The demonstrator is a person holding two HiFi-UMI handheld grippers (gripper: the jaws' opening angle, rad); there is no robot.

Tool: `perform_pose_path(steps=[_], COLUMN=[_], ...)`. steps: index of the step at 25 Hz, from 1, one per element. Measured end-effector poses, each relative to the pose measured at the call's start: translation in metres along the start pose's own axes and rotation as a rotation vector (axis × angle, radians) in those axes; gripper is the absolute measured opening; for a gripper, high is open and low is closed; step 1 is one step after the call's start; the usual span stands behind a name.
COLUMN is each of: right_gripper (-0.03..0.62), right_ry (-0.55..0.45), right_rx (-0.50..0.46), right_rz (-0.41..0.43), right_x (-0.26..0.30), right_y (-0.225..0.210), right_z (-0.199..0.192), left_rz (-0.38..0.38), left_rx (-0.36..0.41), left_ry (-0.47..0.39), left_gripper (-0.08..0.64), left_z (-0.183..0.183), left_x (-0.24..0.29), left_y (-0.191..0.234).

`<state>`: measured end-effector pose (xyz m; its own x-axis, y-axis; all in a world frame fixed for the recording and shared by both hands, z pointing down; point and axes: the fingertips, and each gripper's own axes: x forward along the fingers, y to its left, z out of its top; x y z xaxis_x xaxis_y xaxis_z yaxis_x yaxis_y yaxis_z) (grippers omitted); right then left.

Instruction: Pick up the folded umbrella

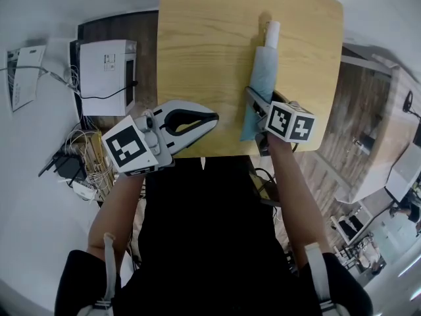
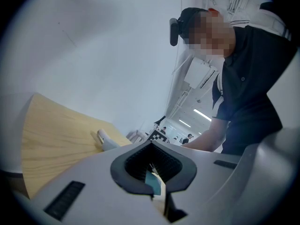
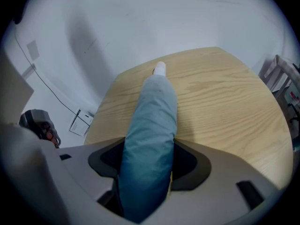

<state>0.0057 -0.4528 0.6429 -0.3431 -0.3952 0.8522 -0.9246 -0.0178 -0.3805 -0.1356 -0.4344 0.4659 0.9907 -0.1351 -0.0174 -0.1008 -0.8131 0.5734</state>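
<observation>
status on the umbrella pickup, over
Left gripper shut, empty. Right gripper open, straddling the folded umbrella, which lies flat on the table. Nothing blocking.

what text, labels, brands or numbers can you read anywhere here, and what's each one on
No text can be read in any view.
Label on the white box: too small to read.
Printed sheet on the floor: too small to read.
Cubes on the left gripper and right gripper: black-and-white square markers only, no words.
Folded umbrella: no print visible.
</observation>
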Motion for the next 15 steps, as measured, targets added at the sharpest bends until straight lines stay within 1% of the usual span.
perform_pose_path(steps=[3, 8, 11, 15], right_gripper=[0.288, 0.288, 0.288, 0.288], right_ry=[-0.043, -0.142, -0.235, -0.399], right_rx=[-0.007, -0.033, -0.073, -0.161], right_rz=[0.035, 0.146, 0.220, 0.325], right_x=[-0.011, -0.047, -0.079, -0.142], right_y=[0.000, 0.015, 0.030, 0.051], right_z=[0.003, 0.025, 0.051, 0.092], left_rz=[0.012, 0.052, 0.073, 0.075], left_rx=[0.008, 0.010, 0.039, 0.112], left_ry=[-0.002, -0.037, -0.061, -0.071], left_gripper=[0.012, 0.012, 0.012, 0.012], left_z=[0.003, 0.017, 0.031, 0.055], left_x=[0.004, 0.017, 0.028, 0.053], left_y=[-0.009, -0.021, -0.027, -0.043])
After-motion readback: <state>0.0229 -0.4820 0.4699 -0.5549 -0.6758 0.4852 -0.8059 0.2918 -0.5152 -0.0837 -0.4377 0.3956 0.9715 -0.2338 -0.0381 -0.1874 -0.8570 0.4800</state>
